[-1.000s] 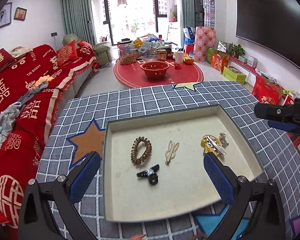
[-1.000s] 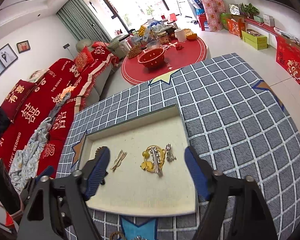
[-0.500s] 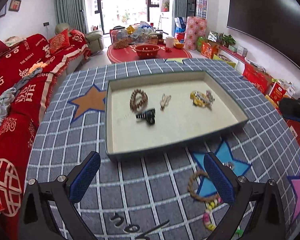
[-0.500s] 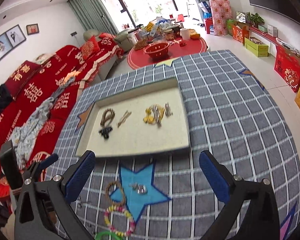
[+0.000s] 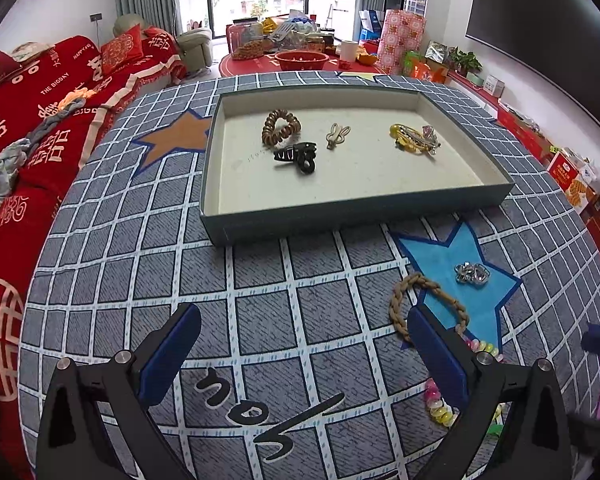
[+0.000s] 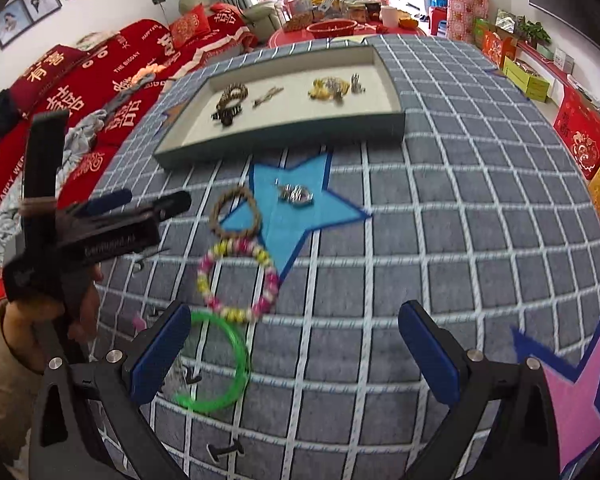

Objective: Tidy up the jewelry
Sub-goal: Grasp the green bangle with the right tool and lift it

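Step in hand, as judged: next pickup. Right gripper (image 6: 294, 350) and left gripper (image 5: 304, 354) are held wide, nothing betw. jaws. Beaded bracelet (image 6: 238, 280) lies on desk (image 6: 440, 220), outside tray (image 6: 284, 140); jaws must be centred over it, then clenched.

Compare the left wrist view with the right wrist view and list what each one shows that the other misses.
Only the left wrist view shows the open left gripper head-on with nothing between its fingers, and the orange star whole.

Only the right wrist view shows the green ring, the whole pink and yellow bead bracelet, the open right gripper, and the hand holding the left gripper.

Both show the tray with hair pieces inside, the braided loop and the silver piece on the blue star.
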`<state>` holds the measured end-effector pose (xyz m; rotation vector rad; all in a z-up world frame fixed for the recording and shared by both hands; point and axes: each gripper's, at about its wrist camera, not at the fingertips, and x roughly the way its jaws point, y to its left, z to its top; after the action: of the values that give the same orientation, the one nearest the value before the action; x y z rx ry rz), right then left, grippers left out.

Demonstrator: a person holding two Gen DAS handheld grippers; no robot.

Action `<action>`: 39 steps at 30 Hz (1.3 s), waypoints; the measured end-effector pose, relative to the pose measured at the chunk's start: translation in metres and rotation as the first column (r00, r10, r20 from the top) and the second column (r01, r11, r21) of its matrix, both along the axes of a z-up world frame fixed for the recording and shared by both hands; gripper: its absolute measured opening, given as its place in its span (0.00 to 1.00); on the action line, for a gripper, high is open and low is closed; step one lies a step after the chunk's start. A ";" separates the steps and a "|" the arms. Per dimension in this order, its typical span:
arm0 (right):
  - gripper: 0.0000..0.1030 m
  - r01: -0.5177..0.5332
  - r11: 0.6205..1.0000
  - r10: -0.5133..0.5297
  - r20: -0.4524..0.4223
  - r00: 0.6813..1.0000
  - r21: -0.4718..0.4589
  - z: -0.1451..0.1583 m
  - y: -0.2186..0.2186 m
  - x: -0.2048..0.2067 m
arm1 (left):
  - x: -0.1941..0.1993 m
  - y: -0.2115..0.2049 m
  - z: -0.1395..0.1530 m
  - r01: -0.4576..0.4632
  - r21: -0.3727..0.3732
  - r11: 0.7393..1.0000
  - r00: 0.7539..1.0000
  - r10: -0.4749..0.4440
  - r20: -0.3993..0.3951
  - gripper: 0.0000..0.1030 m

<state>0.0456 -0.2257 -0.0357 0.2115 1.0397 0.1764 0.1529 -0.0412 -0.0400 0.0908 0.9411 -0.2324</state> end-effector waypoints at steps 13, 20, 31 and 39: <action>1.00 -0.013 0.998 0.011 -0.043 0.999 -0.060 -0.022 0.028 -0.022 | 0.006 -0.015 -0.013 -0.005 -0.002 1.000 0.999 0.005 -0.036 1.00; 1.00 -0.028 0.994 0.023 -0.049 0.999 -0.105 -0.027 0.040 -0.023 | 0.012 -0.022 -0.019 0.002 0.025 1.000 0.999 -0.001 -0.047 1.00; 1.00 -0.064 0.963 0.056 -0.035 0.998 -0.262 -0.038 0.060 -0.024 | 0.015 -0.025 -0.024 0.012 0.042 0.999 0.998 -0.010 -0.056 1.00; 0.76 -0.081 0.962 0.082 -0.007 0.997 -0.262 -0.031 0.063 -0.033 | 0.015 -0.029 -0.022 0.034 0.038 0.999 0.998 -0.032 -0.056 1.00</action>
<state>0.0125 -0.1622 -0.0668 -0.0723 1.0570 0.1115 0.1678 -0.0698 -0.0617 0.1361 1.0004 -0.2486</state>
